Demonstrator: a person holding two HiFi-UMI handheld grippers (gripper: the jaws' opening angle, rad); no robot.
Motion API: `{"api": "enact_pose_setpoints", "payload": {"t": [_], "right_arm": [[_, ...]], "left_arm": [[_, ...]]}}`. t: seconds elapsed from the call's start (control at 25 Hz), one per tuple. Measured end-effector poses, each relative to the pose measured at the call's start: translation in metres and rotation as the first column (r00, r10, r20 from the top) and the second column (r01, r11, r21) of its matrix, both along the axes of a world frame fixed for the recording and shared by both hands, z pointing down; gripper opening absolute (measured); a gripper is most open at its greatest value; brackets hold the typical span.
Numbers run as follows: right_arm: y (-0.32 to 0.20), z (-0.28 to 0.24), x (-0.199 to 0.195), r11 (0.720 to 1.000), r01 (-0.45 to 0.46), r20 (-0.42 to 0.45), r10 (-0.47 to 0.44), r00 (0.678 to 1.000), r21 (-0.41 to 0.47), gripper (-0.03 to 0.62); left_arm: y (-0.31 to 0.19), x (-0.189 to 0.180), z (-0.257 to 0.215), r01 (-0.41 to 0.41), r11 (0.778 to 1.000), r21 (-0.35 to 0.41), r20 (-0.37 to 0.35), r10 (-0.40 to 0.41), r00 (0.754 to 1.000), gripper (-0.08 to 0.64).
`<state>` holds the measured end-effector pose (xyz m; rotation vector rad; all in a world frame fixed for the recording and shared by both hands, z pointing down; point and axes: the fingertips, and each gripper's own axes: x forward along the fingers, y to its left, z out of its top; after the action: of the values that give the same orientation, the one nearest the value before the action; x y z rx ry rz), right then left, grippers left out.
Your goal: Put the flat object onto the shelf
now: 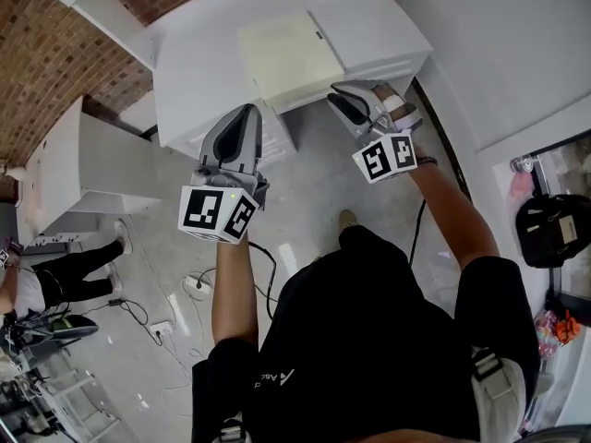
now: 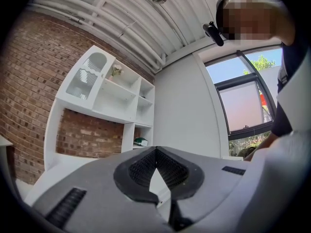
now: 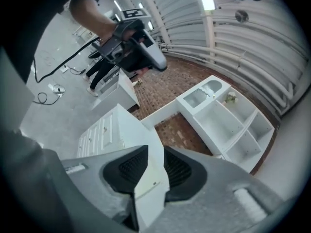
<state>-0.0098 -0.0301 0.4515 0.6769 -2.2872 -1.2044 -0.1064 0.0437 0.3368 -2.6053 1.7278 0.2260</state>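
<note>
A pale cream flat board [image 1: 291,58] lies on top of a white drawer cabinet [image 1: 199,72]. My right gripper [image 1: 338,98] is at the board's near right corner. In the right gripper view its jaws [image 3: 151,155] stand slightly apart, with the board's edge [image 3: 148,176] between the pads. My left gripper [image 1: 246,111] hovers at the cabinet's front edge, just left of the board. Its tips [image 2: 155,151] meet with nothing between them. The white wall shelf unit [image 2: 119,93] hangs on a brick wall and also shows in the right gripper view [image 3: 228,125].
A lower white cabinet [image 1: 102,169] stands to the left. Cables and a socket strip [image 1: 199,284] lie on the grey floor, and a seated person's legs [image 1: 78,268] are at far left. A black bag [image 1: 554,229] hangs at the right. A green item [image 2: 141,141] sits on a low shelf.
</note>
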Motion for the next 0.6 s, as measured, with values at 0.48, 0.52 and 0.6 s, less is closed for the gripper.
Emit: {"api": "enact_pose_setpoints", "payload": {"t": [0.48,0.52,0.6], "right_arm": [[-0.094,0.116,-0.001,0.99,0.041,-0.25,-0.007,0.968,0.132,0.359],[-0.1,0.125,-0.002,0.991,0.038,-0.259,-0.003,0.966,0.129,0.37],[-0.111,0.142,-0.003,0.992,0.032,-0.283,0.004,0.959,0.125,0.393]], "left_arm": [[-0.08,0.013,0.035,0.112,0.991,-0.079,0.024,-0.111,0.994,-0.002],[-0.084,0.013,0.038,0.118,0.989,-0.085,0.027,-0.116,0.993,-0.002],[-0.092,0.011,0.043,0.125,0.988,-0.092,0.032,-0.123,0.992,-0.002]]}}
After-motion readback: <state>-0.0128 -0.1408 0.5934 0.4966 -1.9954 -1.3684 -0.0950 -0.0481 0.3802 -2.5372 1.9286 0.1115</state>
